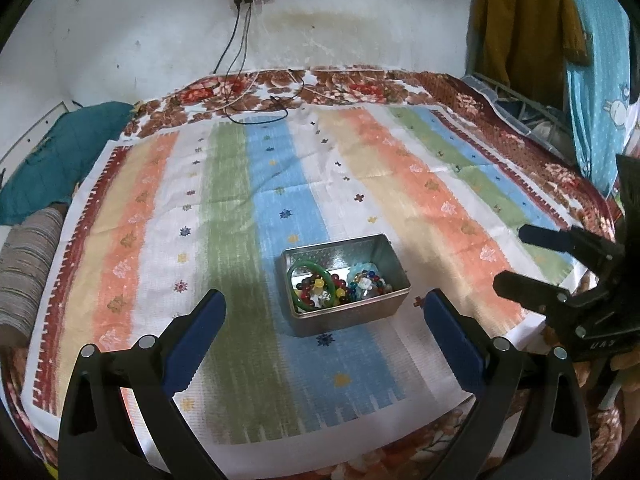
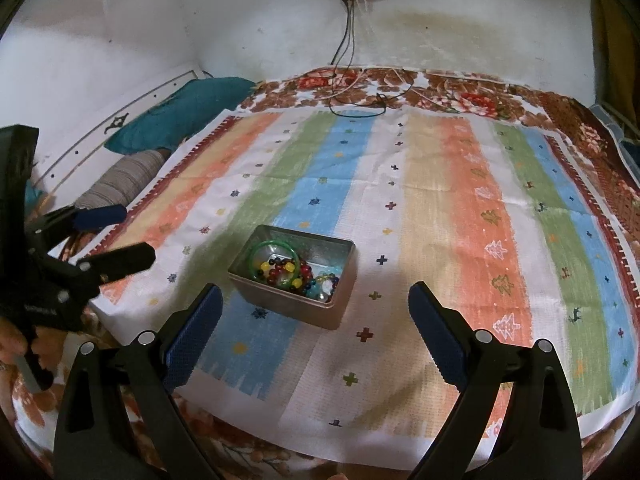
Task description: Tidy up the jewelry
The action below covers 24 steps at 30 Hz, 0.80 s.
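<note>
Two claws gaping empty, left claw [image 1: 325,304], right claw [image 2: 315,298], metal tin [image 1: 394,304] of beads [image 1: 340,284]

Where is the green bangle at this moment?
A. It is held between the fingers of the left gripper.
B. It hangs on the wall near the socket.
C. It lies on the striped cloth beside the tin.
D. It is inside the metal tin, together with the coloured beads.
D: both wrist views show the green bangle inside the metal tin, resting among the coloured beads, while the left gripper and right gripper are open and hold nothing.
</note>
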### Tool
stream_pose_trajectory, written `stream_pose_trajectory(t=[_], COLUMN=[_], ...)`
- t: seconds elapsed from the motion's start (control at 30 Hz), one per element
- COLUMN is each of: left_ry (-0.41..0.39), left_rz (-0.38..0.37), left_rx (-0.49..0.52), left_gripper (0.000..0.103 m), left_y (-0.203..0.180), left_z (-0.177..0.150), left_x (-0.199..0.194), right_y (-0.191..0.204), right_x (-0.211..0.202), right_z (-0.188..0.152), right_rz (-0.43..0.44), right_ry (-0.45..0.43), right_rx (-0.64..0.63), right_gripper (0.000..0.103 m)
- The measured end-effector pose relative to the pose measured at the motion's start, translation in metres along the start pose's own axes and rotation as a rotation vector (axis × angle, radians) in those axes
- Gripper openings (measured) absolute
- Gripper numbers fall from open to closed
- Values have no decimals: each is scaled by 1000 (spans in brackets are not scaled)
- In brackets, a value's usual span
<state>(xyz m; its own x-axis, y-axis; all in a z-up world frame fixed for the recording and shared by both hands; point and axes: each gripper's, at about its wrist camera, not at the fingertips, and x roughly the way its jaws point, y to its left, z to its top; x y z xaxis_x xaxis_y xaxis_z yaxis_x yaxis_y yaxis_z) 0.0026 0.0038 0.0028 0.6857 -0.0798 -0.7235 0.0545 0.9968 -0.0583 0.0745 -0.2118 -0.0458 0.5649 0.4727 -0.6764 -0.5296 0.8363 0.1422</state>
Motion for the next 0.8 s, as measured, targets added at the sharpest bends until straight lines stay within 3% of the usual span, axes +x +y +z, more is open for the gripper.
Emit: stream_pose_trajectory(t=[0.8], left_ry=[1], left_rz=[2], left_rx=[-4], left_gripper=[97], left_y=[-2], left_z=[3], left_x=[-3], right_y=[-4], right_x=[-3], right_z=[1], right_rz=[-16], right_ry=[-34], right_rx=[23], right_gripper=[95])
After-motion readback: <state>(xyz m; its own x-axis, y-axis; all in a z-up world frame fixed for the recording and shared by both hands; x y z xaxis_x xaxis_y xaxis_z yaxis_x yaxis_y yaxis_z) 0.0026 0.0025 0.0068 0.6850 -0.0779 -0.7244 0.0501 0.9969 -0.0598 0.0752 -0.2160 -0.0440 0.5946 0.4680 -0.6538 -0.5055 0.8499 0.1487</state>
